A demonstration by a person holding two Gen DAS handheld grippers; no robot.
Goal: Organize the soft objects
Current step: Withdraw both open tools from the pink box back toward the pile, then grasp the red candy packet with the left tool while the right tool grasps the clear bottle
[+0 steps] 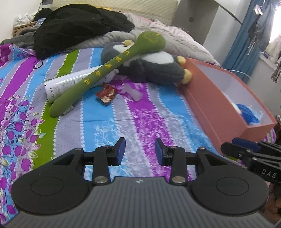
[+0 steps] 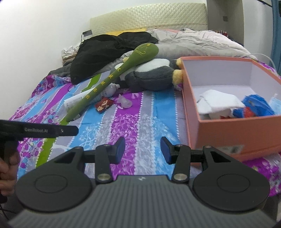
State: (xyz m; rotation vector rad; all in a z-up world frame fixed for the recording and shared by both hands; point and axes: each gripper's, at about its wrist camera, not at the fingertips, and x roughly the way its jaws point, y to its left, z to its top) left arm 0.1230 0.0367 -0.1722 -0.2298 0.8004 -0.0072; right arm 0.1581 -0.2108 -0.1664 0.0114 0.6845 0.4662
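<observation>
A long green plush stick (image 1: pixel 107 70) (image 2: pixel 112 79) with yellow characters leans across a grey and white plush penguin (image 1: pixel 151 64) (image 2: pixel 152 75) on the striped bedsheet. Under the stick lies a white tube (image 1: pixel 59 86) (image 2: pixel 73 101). A small red packet (image 1: pixel 107 93) (image 2: pixel 103 105) and a clear soft piece (image 1: pixel 133 93) (image 2: pixel 125 102) lie in front of the penguin. The orange box (image 1: pixel 216 112) (image 2: pixel 228 129) at the right holds white and blue soft items (image 2: pixel 228 105). My left gripper (image 1: pixel 140 150) and right gripper (image 2: pixel 143 149) hover open and empty over the sheet, well short of the toys.
A black garment (image 1: pixel 79 26) (image 2: pixel 105 50) and a grey quilt (image 1: pixel 175 36) (image 2: pixel 202 42) are heaped at the head of the bed, before a padded headboard (image 2: pixel 149 15). Blue curtains (image 1: pixel 245 35) hang right. The other gripper's arm (image 1: pixel 254 156) (image 2: pixel 35 130) crosses each view's edge.
</observation>
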